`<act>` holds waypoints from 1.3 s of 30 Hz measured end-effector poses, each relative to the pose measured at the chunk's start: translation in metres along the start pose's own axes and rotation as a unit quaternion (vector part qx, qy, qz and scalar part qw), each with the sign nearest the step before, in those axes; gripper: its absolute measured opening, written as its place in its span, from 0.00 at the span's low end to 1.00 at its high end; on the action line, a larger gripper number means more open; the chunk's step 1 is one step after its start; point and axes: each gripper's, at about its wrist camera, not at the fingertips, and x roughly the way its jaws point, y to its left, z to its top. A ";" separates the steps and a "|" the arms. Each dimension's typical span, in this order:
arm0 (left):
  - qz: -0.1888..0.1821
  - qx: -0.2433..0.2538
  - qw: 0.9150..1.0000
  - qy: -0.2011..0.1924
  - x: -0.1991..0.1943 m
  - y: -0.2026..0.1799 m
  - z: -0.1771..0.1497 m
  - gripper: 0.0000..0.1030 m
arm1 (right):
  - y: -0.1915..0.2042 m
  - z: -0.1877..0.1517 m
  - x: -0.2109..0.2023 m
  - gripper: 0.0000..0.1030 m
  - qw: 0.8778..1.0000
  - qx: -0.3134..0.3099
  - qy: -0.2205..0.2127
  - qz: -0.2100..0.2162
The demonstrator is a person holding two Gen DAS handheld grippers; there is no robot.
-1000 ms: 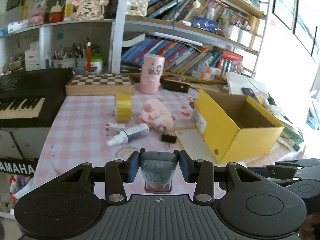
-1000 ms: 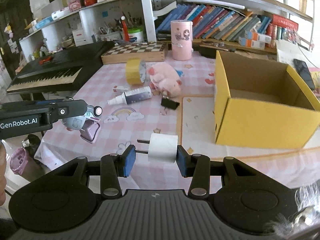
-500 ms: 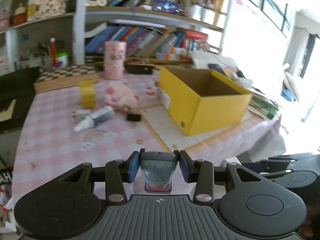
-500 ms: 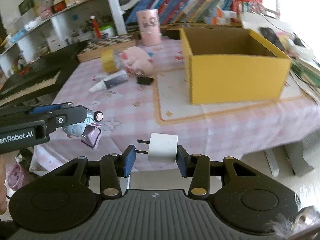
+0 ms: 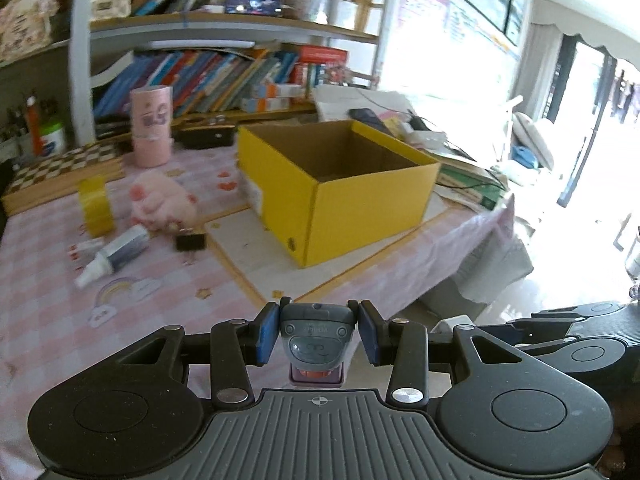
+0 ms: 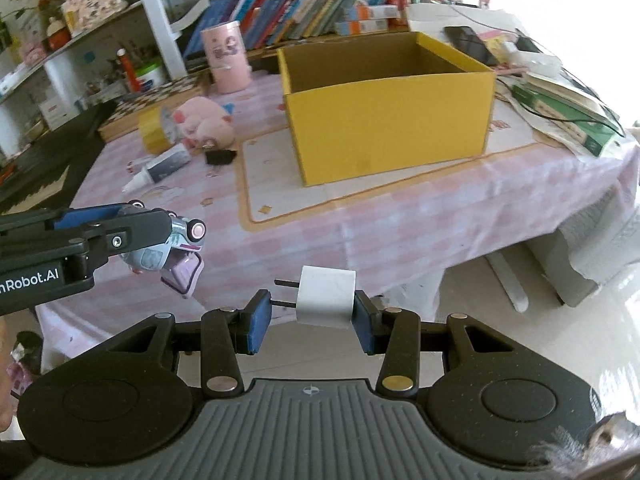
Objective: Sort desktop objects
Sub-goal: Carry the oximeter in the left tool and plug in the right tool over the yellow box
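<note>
Only thing I can actually read is "nRobot.AI" in white on the black left tool (image 6: 160, 240), far left of the right wrist view. Book spines, box label, wall poster are too blurry.

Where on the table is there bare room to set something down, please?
The white mat in front of the yellow box is bare, as is the checked cloth along the near edge. It is crowded left of the box, around the pink plush, tape roll, spray bottle and binder clip.
</note>
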 end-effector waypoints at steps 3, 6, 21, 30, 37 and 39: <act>-0.010 0.010 1.000 0.002 0.007 -0.008 0.004 0.40 | -0.009 0.000 -0.001 0.40 1.000 0.008 -0.001 -0.008; -0.015 0.017 1.000 0.003 0.012 -0.015 0.008 0.40 | -0.018 0.002 0.000 0.40 1.000 0.017 0.001 -0.011; -0.013 0.029 0.999 -0.009 0.040 -0.036 0.037 0.40 | -0.052 0.034 0.016 0.40 1.000 0.010 0.003 -0.001; -0.006 0.035 0.999 -0.031 0.061 -0.053 0.065 0.40 | -0.080 0.068 0.027 0.40 1.000 -0.007 -0.010 0.010; 0.002 0.027 0.998 -0.062 0.080 -0.066 0.097 0.40 | -0.103 0.107 0.029 0.40 0.998 -0.044 -0.038 0.020; 0.006 0.024 0.997 -0.072 0.086 -0.070 0.107 0.40 | -0.110 0.120 0.029 0.40 0.997 -0.057 -0.050 0.024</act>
